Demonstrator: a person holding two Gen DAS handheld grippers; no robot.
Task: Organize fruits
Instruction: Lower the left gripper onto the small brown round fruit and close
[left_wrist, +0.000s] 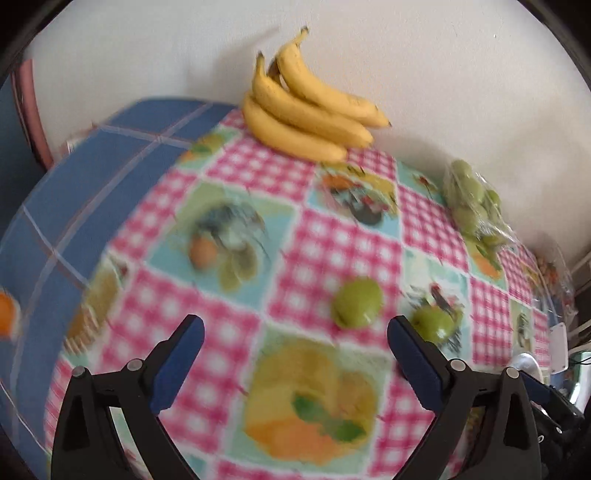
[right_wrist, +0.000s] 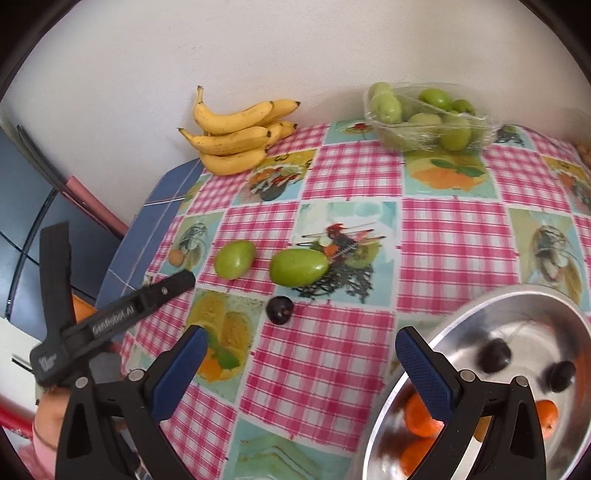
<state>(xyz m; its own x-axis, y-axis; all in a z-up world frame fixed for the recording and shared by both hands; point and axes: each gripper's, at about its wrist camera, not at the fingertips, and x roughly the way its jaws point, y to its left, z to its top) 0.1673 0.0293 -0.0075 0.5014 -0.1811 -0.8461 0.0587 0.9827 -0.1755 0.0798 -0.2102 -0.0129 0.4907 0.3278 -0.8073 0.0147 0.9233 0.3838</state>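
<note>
Clearly "GenRobot.AI" on left gripper (right_wrist: 173, 286), jaws apart, 2 green fruits (right_wrist: 234, 259) nearby

- Left gripper (left_wrist: 295, 328) — jaws spread wide, nothing between them.
- Right gripper (right_wrist: 301, 339) — jaws wide apart, empty, angled down.

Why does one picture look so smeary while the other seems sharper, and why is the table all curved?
Left wrist view: motion blur smears the tablecloth and the loose green fruit, though the bananas stay fairly crisp. Right wrist view: mostly sharp, only the metal bowl and the fruit inside look blurred. Both views: the fisheye lens bends the table and darkens the corners.
</note>
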